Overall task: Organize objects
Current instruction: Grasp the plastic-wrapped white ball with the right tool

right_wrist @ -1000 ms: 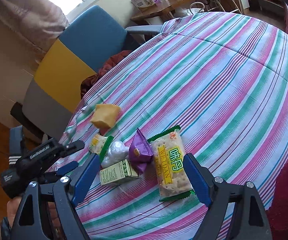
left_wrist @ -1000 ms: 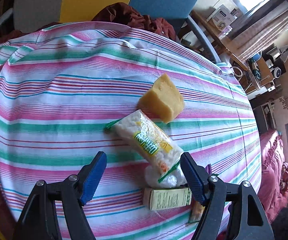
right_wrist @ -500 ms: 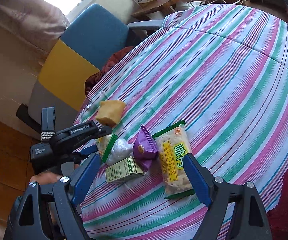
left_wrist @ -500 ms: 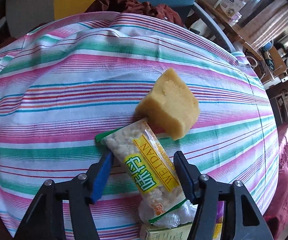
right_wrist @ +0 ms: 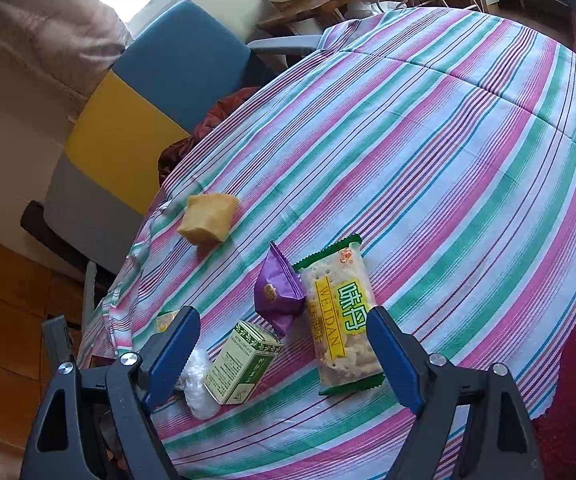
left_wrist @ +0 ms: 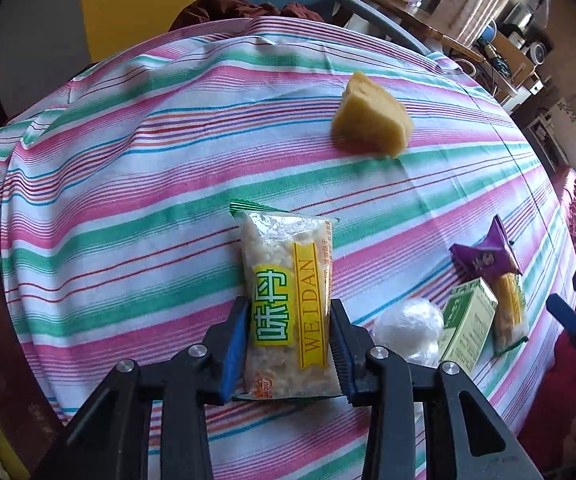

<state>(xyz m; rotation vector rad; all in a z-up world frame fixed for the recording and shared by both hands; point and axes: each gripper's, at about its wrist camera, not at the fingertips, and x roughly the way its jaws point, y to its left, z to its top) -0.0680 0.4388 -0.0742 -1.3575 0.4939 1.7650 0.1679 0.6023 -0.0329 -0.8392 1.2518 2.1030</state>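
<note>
Cracker packet pinched in left claw, jaws just closing; right claw gapes, hiding the left.

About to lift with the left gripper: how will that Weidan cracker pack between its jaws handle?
The cracker pack is probably light; its clear film looks glossy, so it may slip. The left gripper, jaws just closing, pinches its long sides; the visible crackers could crack under a hard squeeze. Likely fairly stiff.

The left tool points steeply down, its jaws just closed onto a cracker packet; the right tool stands wide open.
</note>
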